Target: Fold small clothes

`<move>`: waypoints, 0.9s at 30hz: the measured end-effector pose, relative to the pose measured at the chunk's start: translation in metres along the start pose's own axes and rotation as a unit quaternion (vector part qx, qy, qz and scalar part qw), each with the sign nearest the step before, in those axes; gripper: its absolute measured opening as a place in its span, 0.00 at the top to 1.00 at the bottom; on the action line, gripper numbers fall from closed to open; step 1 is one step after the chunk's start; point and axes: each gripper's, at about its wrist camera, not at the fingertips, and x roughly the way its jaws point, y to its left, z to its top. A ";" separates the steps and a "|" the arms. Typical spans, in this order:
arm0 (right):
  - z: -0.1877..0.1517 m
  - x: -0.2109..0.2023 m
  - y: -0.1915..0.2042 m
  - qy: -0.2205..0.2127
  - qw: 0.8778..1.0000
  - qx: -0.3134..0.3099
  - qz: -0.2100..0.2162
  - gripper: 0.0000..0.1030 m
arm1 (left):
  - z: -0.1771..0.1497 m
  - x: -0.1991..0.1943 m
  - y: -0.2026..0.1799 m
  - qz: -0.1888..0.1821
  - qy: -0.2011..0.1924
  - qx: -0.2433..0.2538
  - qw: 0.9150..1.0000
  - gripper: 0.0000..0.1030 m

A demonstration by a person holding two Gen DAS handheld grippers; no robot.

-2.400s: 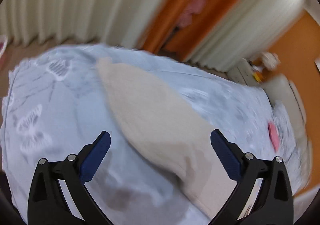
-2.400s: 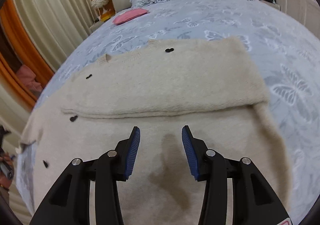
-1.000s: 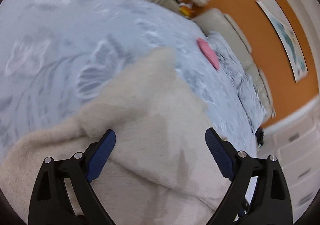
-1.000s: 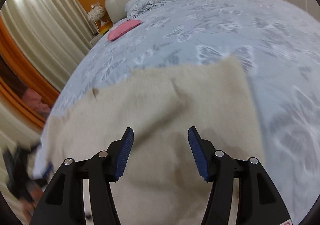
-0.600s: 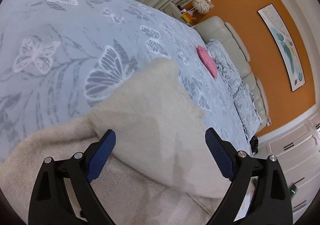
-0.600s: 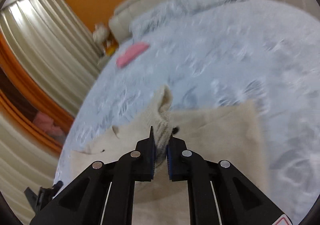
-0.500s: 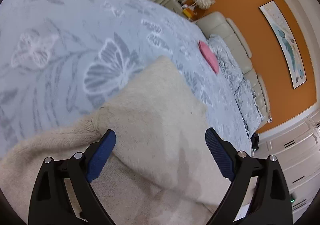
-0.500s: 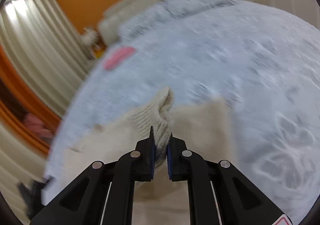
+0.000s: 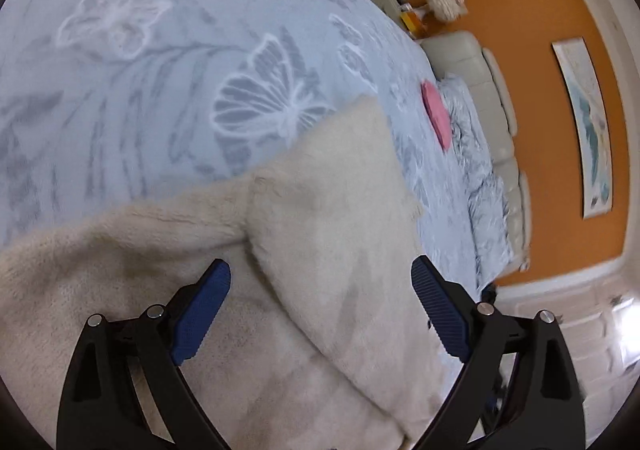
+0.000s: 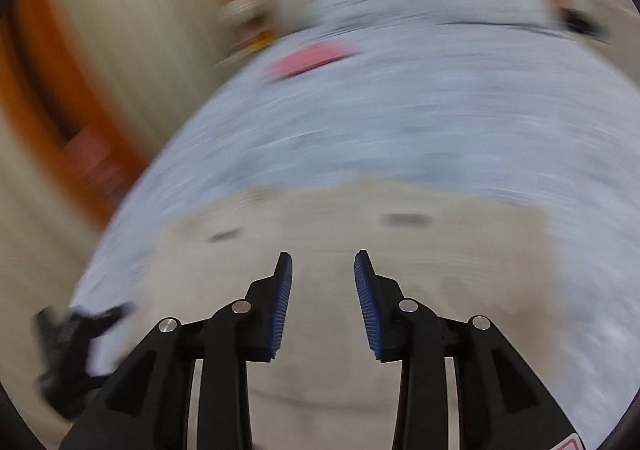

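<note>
A cream, fuzzy knitted sweater [image 9: 332, 234] lies spread on the pale blue bedspread printed with grey and white butterflies [image 9: 168, 49], covering the near part of the bed by its foot edge. One part of the knit is folded over the rest, its rounded end reaching toward the middle of the bed. The left gripper [image 9: 320, 298] hangs above that folded layer with its blue-padded jaws spread wide, closing slightly, and only the flat surface of the sweater lies beneath the gap; the pads press on nothing. Far up the bed, near the grey padded headboard [image 9: 496, 97], lies a flat pink item [image 9: 436, 117]. The right gripper [image 10: 323, 302], seen through heavy blur, is above the sweater too, its jaws opening and nothing caught between them.
</note>
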 end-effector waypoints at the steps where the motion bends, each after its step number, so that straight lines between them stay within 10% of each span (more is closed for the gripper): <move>1: 0.007 0.023 0.024 0.024 0.999 -0.026 0.030 0.67 | 0.002 -0.003 0.001 0.001 -0.015 0.003 1.000 0.22; 7: 0.039 0.142 0.130 0.123 0.977 -0.160 0.070 0.64 | 0.018 0.000 0.025 0.000 -0.027 -0.037 0.999 0.65; 12: 0.042 0.203 0.166 0.157 0.966 -0.196 0.064 0.38 | 0.016 0.004 0.018 0.031 -0.033 -0.002 0.999 0.70; 13: 0.039 0.216 0.171 0.170 0.962 -0.205 0.058 0.40 | 0.015 0.004 0.017 0.034 -0.036 0.001 0.999 0.70; 15: 0.033 0.227 0.180 0.179 0.957 -0.221 0.049 0.91 | 0.016 0.002 0.018 0.031 -0.037 -0.003 0.999 0.71; 21: 0.058 0.198 0.194 0.094 0.970 -0.205 0.088 0.93 | 0.027 0.000 0.028 0.022 -0.044 -0.016 0.999 0.76; 24: 0.042 0.246 0.189 0.154 0.962 -0.224 0.025 0.91 | 0.028 0.006 0.019 0.036 -0.043 0.010 0.998 0.76; 27: 0.039 0.230 0.184 0.126 0.971 -0.200 0.045 0.87 | 0.028 0.006 0.019 0.040 -0.043 0.014 0.998 0.76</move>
